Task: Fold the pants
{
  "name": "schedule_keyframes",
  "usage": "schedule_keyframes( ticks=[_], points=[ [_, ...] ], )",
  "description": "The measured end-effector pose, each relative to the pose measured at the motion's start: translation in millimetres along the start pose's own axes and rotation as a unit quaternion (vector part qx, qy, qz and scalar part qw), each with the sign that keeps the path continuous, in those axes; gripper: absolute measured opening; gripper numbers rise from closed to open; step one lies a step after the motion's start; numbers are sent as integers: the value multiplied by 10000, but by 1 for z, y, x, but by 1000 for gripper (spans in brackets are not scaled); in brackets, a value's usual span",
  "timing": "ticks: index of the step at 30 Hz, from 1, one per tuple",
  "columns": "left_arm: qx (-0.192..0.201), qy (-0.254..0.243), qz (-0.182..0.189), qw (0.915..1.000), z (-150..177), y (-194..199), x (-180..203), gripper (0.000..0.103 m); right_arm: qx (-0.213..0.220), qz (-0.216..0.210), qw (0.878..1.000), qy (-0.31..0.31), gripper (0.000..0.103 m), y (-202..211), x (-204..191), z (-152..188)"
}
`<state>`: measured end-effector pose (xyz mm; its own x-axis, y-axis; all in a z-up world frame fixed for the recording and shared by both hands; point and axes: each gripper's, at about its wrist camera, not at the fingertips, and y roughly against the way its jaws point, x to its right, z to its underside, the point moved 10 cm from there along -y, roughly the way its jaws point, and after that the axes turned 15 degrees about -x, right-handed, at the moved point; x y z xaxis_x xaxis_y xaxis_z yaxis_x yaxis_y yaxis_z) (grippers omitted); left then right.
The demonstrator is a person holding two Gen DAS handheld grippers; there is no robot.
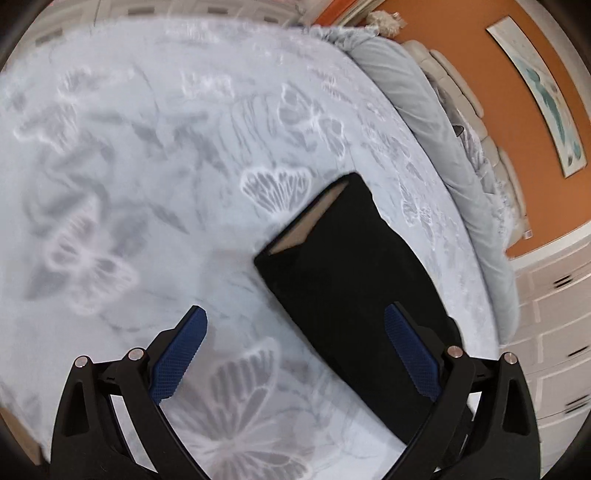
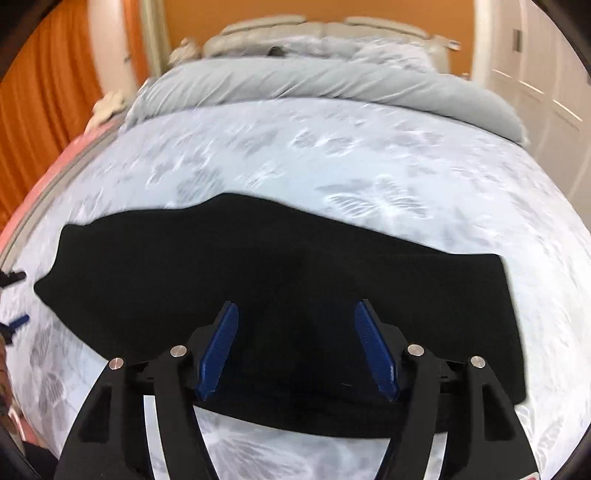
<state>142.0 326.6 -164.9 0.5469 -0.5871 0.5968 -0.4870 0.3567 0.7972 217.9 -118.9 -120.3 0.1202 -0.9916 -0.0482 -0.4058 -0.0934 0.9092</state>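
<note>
Black pants (image 2: 280, 269) lie flat on a pale blue bedspread with a butterfly print (image 2: 332, 155), stretched from left to right in the right wrist view. In the left wrist view the waistband end of the pants (image 1: 351, 266) shows a tan inner lining. My left gripper (image 1: 295, 328) is open and empty, above the bedspread with its right finger over the pants. My right gripper (image 2: 297, 321) is open and empty, just above the middle of the pants.
A rolled grey duvet (image 2: 314, 83) and a padded headboard (image 2: 321, 26) lie at the far end of the bed. White drawers (image 1: 554, 332) stand beside the bed. An orange curtain (image 2: 44, 96) hangs at the left. The other gripper's tips (image 2: 14, 321) show at the left edge.
</note>
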Motion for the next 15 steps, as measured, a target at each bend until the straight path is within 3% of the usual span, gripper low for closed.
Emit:
schedule_keyframes(
  ticks=[4,6,7,8,9,10,12,15],
  points=[
    [-480,389,592,9963,7,-38,7,97,160,152,9996,-150,64,14,24,4],
    [-173,422,455,9979,1,-41,13,98,163,234,9994,-200,66,14,38,4],
    [-87,361,451,9983,0,-41,18,91,160,259,9993,-213,66,16,43,5],
    [-43,221,503,9985,-1,-45,27,77,155,313,9990,-263,67,17,52,6],
    [-151,121,499,9986,0,-51,34,45,147,346,9988,-321,68,17,61,7],
    [-151,129,228,9995,1,-56,33,26,147,364,9986,-366,69,17,67,7],
    [71,117,127,9998,2,-54,40,15,170,431,9974,-552,69,22,89,10],
    [480,-258,35,9985,7,-34,71,12,211,454,9957,-780,69,30,114,13]
  ],
)
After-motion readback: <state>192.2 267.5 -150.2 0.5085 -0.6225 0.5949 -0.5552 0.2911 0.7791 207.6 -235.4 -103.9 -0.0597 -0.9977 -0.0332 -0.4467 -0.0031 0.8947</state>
